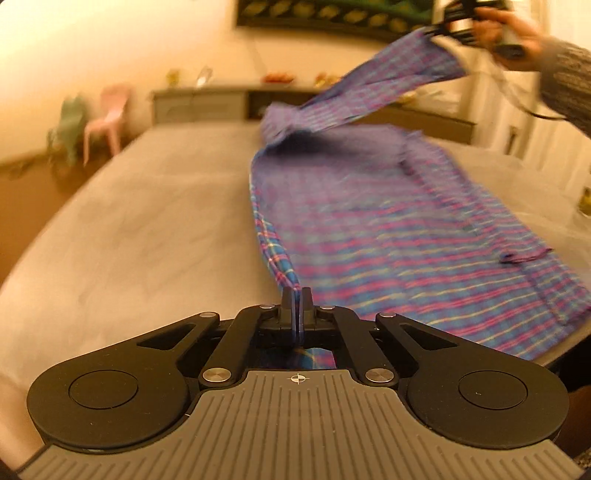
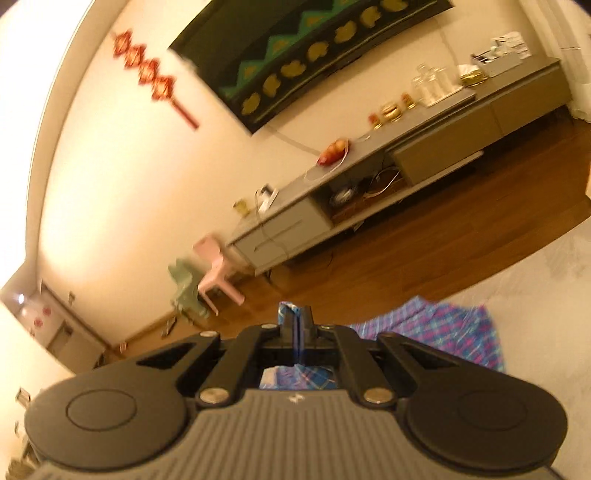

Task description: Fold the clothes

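Note:
A blue, pink and purple plaid shirt (image 1: 388, 229) lies spread on the grey bed (image 1: 147, 229). My left gripper (image 1: 296, 295) is shut on the shirt's near hem corner, low over the bed. My right gripper (image 1: 443, 27) shows at the top right of the left wrist view, shut on a sleeve end and holding it high in the air. In the right wrist view the right gripper (image 2: 296, 314) pinches plaid cloth between its fingers, and part of the shirt (image 2: 443, 332) hangs below over the bed.
A long grey low cabinet (image 2: 369, 192) with fruit, glasses and boxes stands against the far wall under a dark hanging. A pink chair (image 2: 218, 273) and a green chair (image 2: 186, 291) stand on the wooden floor (image 2: 443, 229) by the bed's far left.

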